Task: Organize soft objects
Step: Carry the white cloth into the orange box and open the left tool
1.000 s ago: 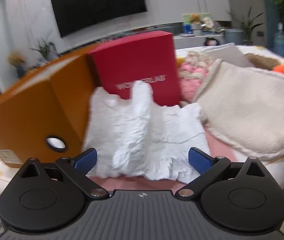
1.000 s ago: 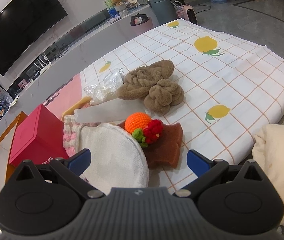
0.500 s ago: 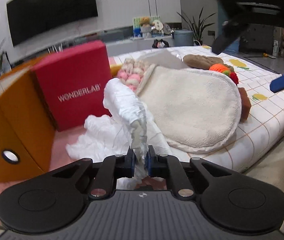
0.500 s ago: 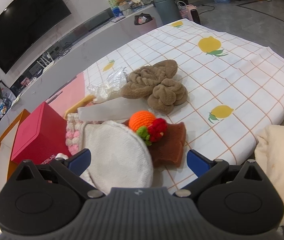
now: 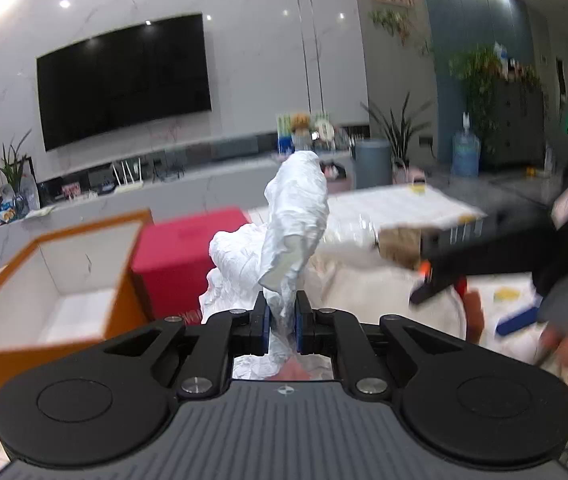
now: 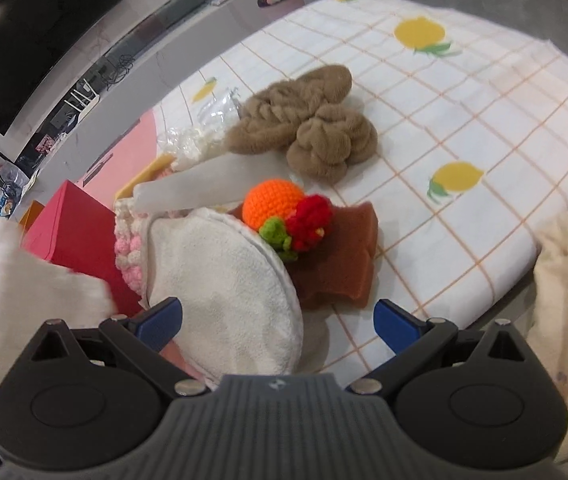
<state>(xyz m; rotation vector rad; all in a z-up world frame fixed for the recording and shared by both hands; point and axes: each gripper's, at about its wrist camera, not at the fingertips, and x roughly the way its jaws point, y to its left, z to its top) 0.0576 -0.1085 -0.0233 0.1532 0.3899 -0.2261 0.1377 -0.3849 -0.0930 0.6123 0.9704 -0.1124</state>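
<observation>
Lifting crumpled white cloth point(image 5: 295, 216), mid-frame, pinched in left tongs point(image 5: 280, 322). Orange open-top box w/ white lining point(image 5: 50, 276), lower left, looks empty, so nothing sorted yet. Right tongs point(image 6: 278, 318) spread wide, holding nothing, above cream fleece pad point(image 6: 228, 292); knit pieces left on bed.

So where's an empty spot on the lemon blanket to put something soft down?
The checked lemon blanket lies bare to the right of the brown knotted plush and beyond it. The open orange box looks nearly empty too. It is crowded around the crochet orange, brown sponge and white fleece pad.
</observation>
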